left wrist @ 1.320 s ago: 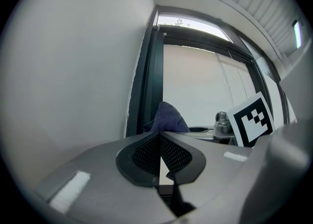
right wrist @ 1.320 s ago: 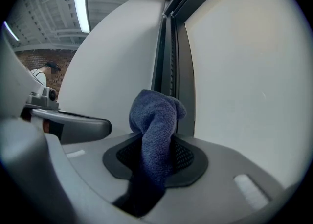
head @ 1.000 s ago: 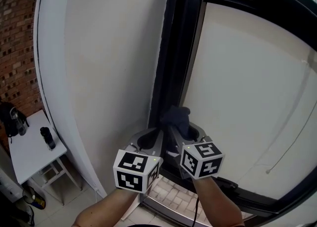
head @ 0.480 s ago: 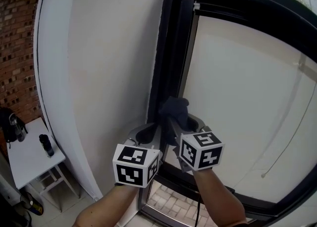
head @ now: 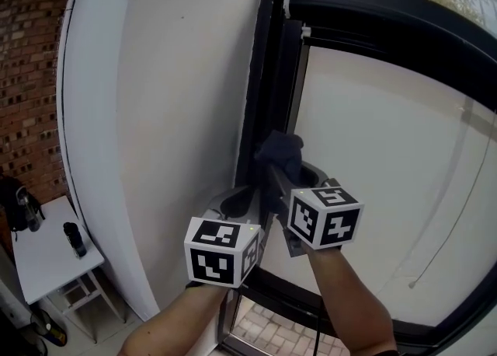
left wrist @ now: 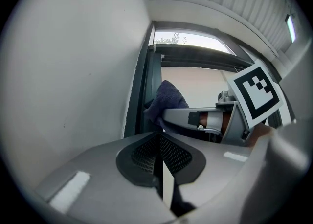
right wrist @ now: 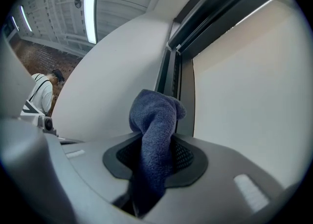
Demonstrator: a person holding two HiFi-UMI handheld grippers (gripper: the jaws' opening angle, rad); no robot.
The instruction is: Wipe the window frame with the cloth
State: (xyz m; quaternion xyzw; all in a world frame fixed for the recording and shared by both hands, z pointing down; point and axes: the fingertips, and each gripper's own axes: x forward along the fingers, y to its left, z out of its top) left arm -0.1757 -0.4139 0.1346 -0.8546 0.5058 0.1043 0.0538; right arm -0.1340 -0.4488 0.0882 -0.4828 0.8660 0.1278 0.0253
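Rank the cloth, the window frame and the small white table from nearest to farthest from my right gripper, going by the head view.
1. The cloth: clamped in the right gripper.
2. The black window frame: just ahead, right behind the cloth.
3. The small white table: far lower left, down on the floor.

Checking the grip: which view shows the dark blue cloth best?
The right gripper view: the dark blue cloth fills its centre, clamped in the right gripper. The head view shows only its bunched top; the left gripper view shows it small, sideways.
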